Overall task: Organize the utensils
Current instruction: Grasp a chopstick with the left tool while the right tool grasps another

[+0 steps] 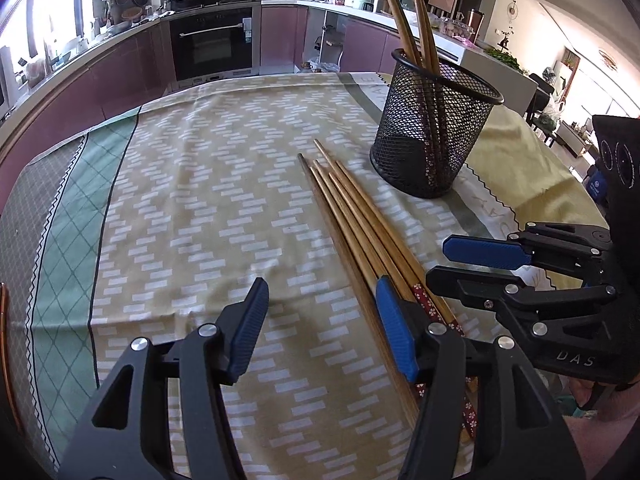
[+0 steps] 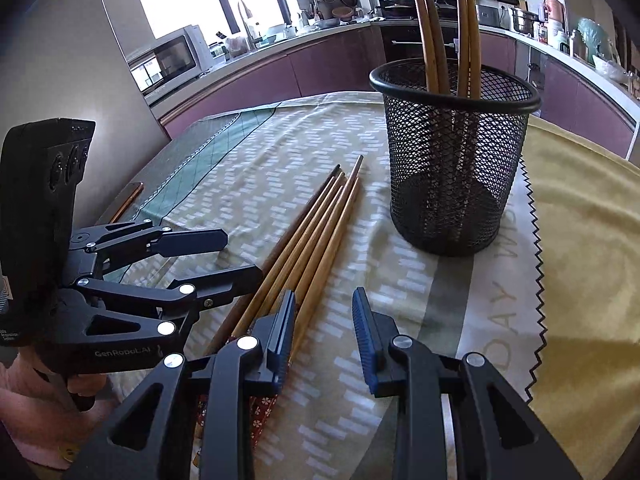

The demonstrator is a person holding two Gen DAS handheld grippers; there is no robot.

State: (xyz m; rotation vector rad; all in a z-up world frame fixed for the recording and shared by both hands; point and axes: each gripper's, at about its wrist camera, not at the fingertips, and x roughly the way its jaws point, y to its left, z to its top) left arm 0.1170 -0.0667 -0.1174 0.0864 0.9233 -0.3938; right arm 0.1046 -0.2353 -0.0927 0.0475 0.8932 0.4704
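loose chopsticks: bundle of brown wooden sticks [image 1: 352,216], red floral ends, frame centre
holder: black mesh cup [image 1: 434,124], upper right
left gripper [image 1: 320,336]: jaws apart
right gripper [image 2: 324,340]: jaws apart

"DAS" is printed on the body of the right gripper [image 1: 486,264]. "GenRoboT.AI", partly unclear, is printed on the left gripper [image 2: 240,254]. On the tablecloth [image 2: 504,320], part of a word, "DAY", is seen beside the zigzag border.
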